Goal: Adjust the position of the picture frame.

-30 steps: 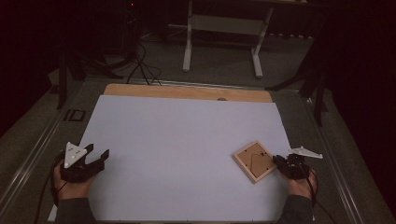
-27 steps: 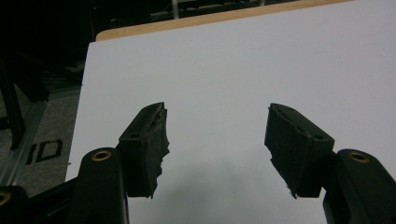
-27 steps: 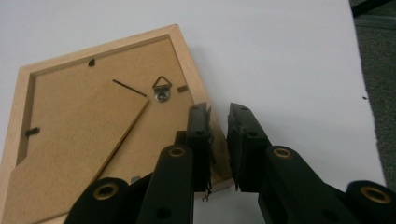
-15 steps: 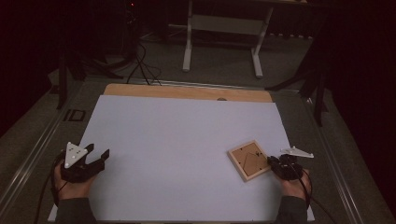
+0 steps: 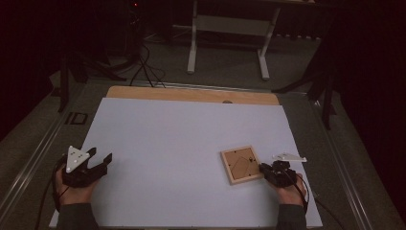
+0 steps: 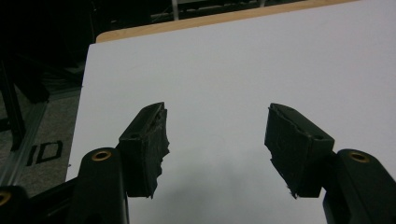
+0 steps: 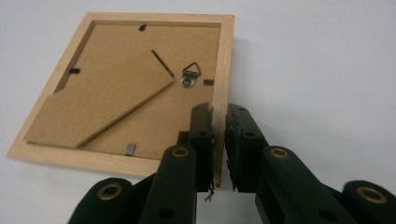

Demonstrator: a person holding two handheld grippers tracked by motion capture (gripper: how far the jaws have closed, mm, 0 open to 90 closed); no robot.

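1. A small square picture frame of pale wood (image 5: 242, 165) lies face down on the white sheet that covers the worktop (image 5: 191, 139), towards the near right part of it, turned a little so its corners point off the sheet's edges.
2. Its brown fibreboard back (image 7: 126, 88) faces up in the right gripper view, with a folded stand flap, a small metal hanging loop (image 7: 190, 72) and little metal retaining tabs.
3. The right hand-held gripper (image 7: 219, 140) (black, two-jawed) is clamped on the frame's right-hand wooden rail: one jaw sits inside on the backing board, the other outside the rim, and the wood is pinched between the pads.
4. In the high view the same right hand-held gripper (image 5: 264, 168) meets the near right side of the frame, with the person's right hand (image 5: 287, 184) behind it near the worktop's front edge.
5. The frame's far corners rest on the sheet; whether the gripped edge is lifted cannot be told.
6. The left hand-held gripper (image 5: 101, 158) lies at the near left of the sheet, well apart from the frame, held in the person's left hand (image 5: 76, 184), its grey three-cornered plate on top.
7. Its jaws stand wide apart with only bare white sheet between them, as the left gripper view (image 6: 217, 140) shows.
8. A strip of bare light wood (image 5: 191, 94) shows along the worktop's far edge.
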